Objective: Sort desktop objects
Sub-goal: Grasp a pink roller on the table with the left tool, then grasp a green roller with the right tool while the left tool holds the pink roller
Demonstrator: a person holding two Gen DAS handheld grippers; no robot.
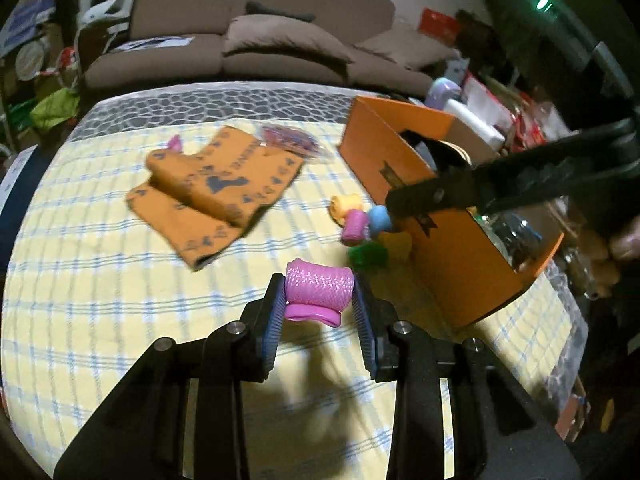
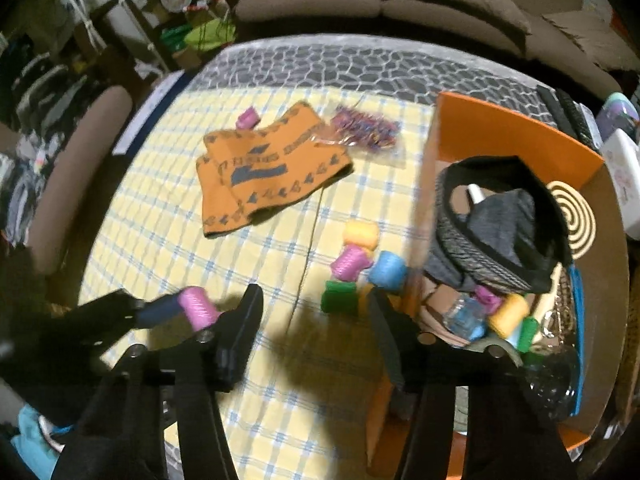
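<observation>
My left gripper (image 1: 319, 294) is shut on a pink hair roller (image 1: 319, 289) and holds it above the yellow checked tablecloth (image 1: 120, 280). The roller also shows in the right wrist view (image 2: 197, 307), between the left gripper's fingers at the lower left. My right gripper (image 2: 316, 304) is open and empty, beside the orange box (image 2: 516, 128); it also shows in the left wrist view (image 1: 404, 200). Loose rollers lie by the box: yellow (image 2: 361, 236), pink (image 2: 349, 263), blue (image 2: 387, 272), green (image 2: 338, 296). More rollers lie inside the box (image 2: 510, 316).
A folded orange cloth (image 2: 264, 172) lies mid-table with a small pink roller (image 2: 245, 118) behind it. A bag of small purple items (image 2: 366, 125) lies next to the cloth. The box holds dark clothing (image 2: 496, 216) and a spiral coil (image 2: 572, 216). A brown sofa (image 1: 248, 40) stands behind the table.
</observation>
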